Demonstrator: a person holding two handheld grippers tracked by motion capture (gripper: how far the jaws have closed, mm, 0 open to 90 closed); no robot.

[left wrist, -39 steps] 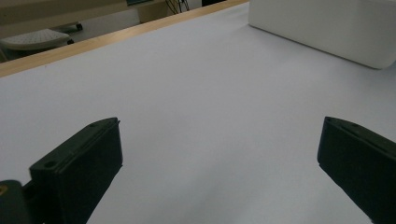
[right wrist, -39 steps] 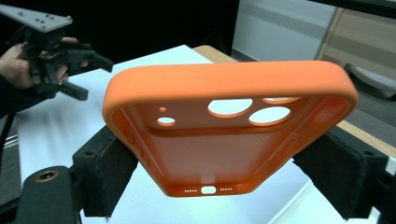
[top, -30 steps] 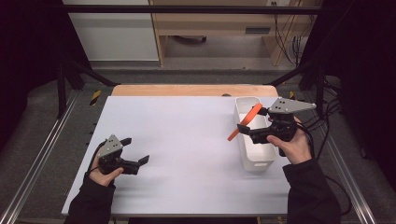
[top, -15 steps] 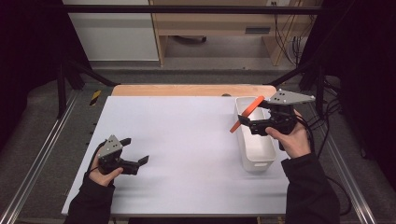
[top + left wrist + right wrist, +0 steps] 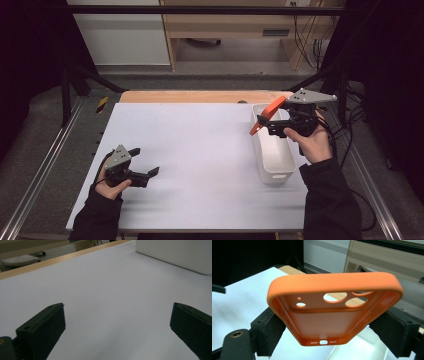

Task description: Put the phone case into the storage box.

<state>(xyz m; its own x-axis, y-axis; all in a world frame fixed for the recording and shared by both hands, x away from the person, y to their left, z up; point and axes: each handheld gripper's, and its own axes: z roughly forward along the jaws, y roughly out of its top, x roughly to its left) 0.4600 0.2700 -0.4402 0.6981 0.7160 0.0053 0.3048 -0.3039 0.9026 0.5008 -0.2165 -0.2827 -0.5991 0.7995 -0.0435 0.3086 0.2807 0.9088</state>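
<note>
While our left gripper [image 5: 143,163] rests low on the white table [image 5: 200,150] with its jaws spread wide and empty, our right gripper [image 5: 263,123] pinches an orange phone case [image 5: 267,114] by its sides. We hold the case tilted in the air above the far end of a white bin [image 5: 272,150].

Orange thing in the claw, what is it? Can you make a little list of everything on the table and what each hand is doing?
held thing: orange phone case, empty, camera holes showing
right claw: shut on the case's two sides, held above the bin
bin: white bin, at the table's right side
left claw: open, low over the table, holding nothing
table: white table
</note>
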